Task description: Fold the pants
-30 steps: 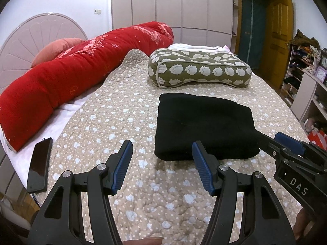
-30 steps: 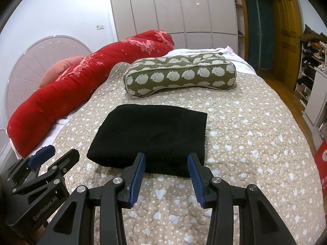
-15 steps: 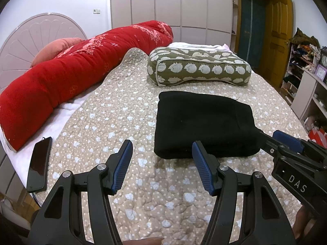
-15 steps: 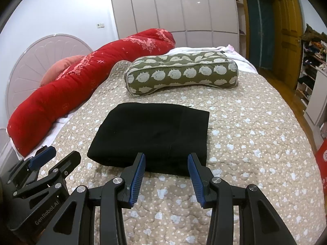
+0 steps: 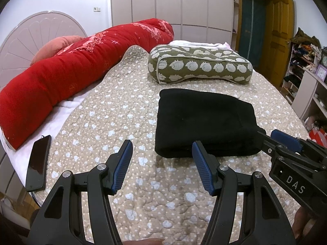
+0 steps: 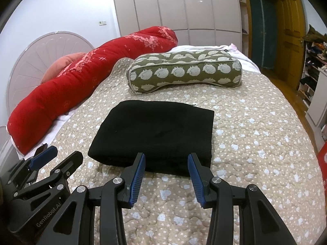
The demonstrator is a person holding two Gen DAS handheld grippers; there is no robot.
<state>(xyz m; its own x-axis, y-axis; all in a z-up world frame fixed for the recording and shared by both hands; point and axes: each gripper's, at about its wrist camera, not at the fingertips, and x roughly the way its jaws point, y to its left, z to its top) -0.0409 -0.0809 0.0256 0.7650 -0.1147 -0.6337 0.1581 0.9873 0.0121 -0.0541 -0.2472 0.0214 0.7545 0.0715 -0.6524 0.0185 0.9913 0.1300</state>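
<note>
The black pants (image 5: 204, 122) lie folded into a thick rectangle on the beige dotted bedspread (image 5: 114, 106); they also show in the right wrist view (image 6: 157, 134). My left gripper (image 5: 162, 150) is open and empty, just short of the bundle's near left corner. My right gripper (image 6: 166, 157) is open and empty, its fingertips at the bundle's near edge. The right gripper also shows at the right of the left wrist view (image 5: 286, 143), and the left gripper shows at the lower left of the right wrist view (image 6: 51, 157).
A green patterned cushion (image 5: 200, 66) lies behind the pants. A long red bolster (image 5: 71, 79) runs along the left by the headboard. A black phone (image 5: 38, 161) lies at the bed's left edge. Shelves (image 5: 306, 85) and a yellow door (image 5: 280, 34) stand to the right.
Both grippers have drawn back slightly from the folded pants and risen a little; both stay open. The pants have not moved.
</note>
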